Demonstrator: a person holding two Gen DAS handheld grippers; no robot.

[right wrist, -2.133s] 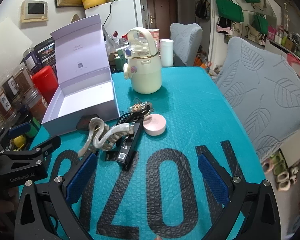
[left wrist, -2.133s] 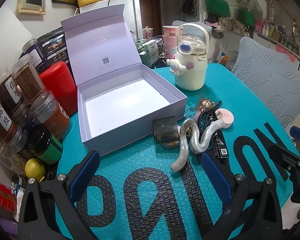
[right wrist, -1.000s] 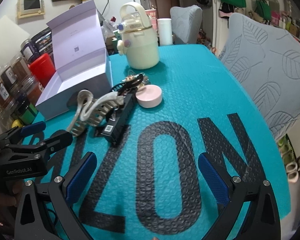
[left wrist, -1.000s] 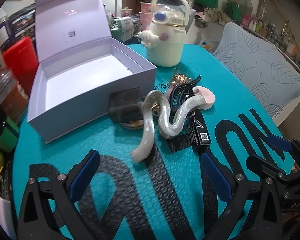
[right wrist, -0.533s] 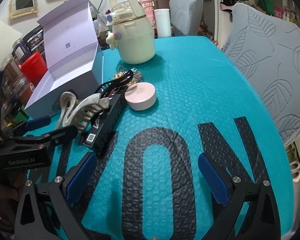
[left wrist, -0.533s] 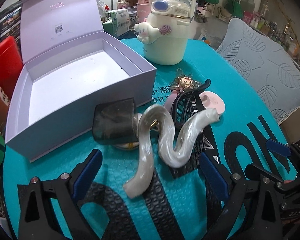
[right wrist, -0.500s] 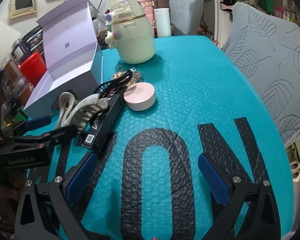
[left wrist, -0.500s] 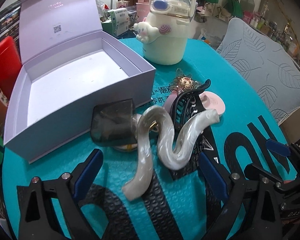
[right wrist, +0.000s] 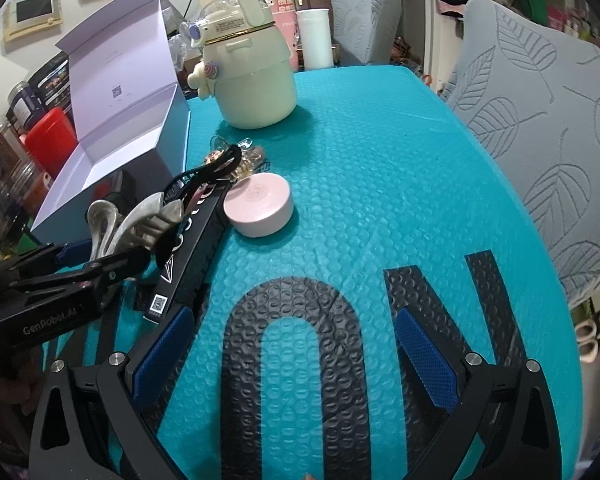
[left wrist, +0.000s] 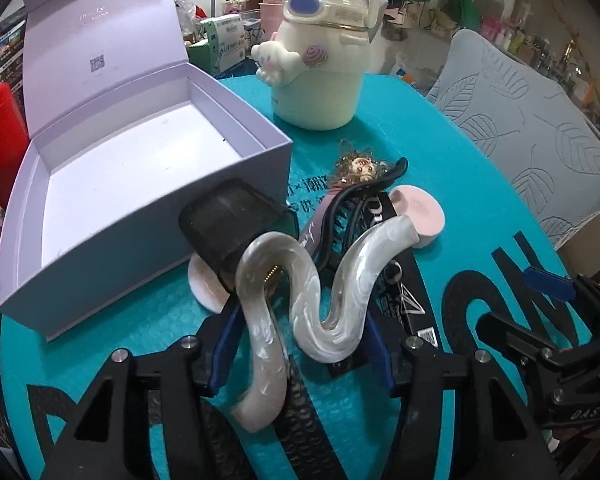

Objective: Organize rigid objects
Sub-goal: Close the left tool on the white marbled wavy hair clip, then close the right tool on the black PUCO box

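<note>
A pearly white wavy hair claw (left wrist: 300, 292) lies on the teal mat in front of the open lavender box (left wrist: 140, 248). My left gripper (left wrist: 302, 336) straddles its near loops; the jaws are closing and both blue pads (left wrist: 228, 332) touch its sides. Behind it sit a smoky dark square case (left wrist: 232, 220), a black hair claw (left wrist: 356, 208), a long black box (left wrist: 404, 300), a gold ornament (left wrist: 356, 166) and a pink round case (left wrist: 420, 216). My right gripper (right wrist: 296, 356) hovers open over bare mat, right of the black box (right wrist: 196, 240) and below the pink case (right wrist: 260, 204).
A cream cartoon bottle (left wrist: 320, 68) stands behind the pile. A red canister (left wrist: 0, 132) and jars crowd the table's left side. A chair with a leaf-pattern cover (right wrist: 540, 120) is by the right edge. The teal mat (right wrist: 380, 160) is bare on the right.
My left gripper came forward and down over the white hair claw, and its jaws drew in from wide apart to its sides. The right gripper edged forward, still open.
</note>
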